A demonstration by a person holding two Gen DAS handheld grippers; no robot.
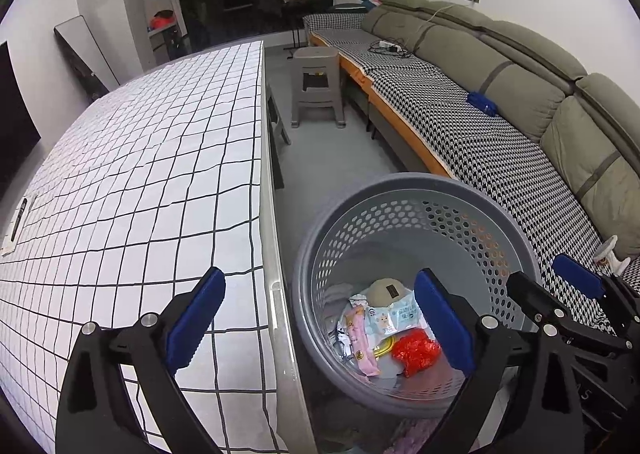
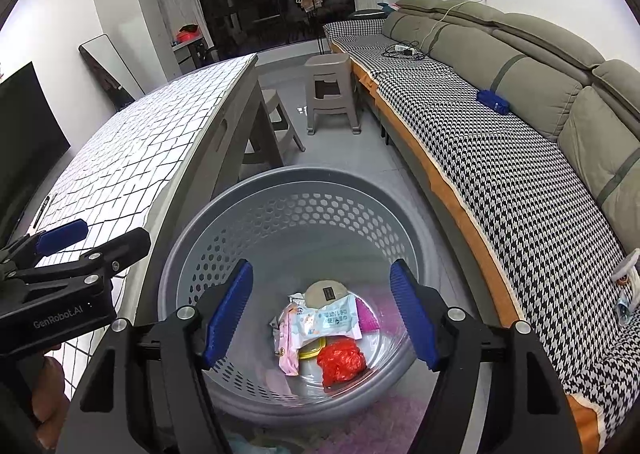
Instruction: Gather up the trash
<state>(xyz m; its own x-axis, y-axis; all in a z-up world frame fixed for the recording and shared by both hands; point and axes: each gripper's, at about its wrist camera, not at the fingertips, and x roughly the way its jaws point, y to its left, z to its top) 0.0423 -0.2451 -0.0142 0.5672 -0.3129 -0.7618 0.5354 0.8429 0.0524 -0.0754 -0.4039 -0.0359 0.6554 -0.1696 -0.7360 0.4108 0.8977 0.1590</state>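
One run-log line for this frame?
left gripper: open, empty | right gripper: open, empty, over basket | in basket: red bag, wipes packet

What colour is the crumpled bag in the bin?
Red. The crumpled bag lies in the grey bin, clearest in the right wrist view.

Basket (image 2: 224,250) on floor between table (image 1: 140,174) at left and sofa (image 1: 500,142) at right; wrappers (image 2: 320,330) inside; stool (image 1: 318,86) behind.

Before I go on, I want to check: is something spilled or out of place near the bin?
Nothing spilled. The trash, with a red bag and a wipes pack, lies inside the bin. A white scrap lies on the sofa.
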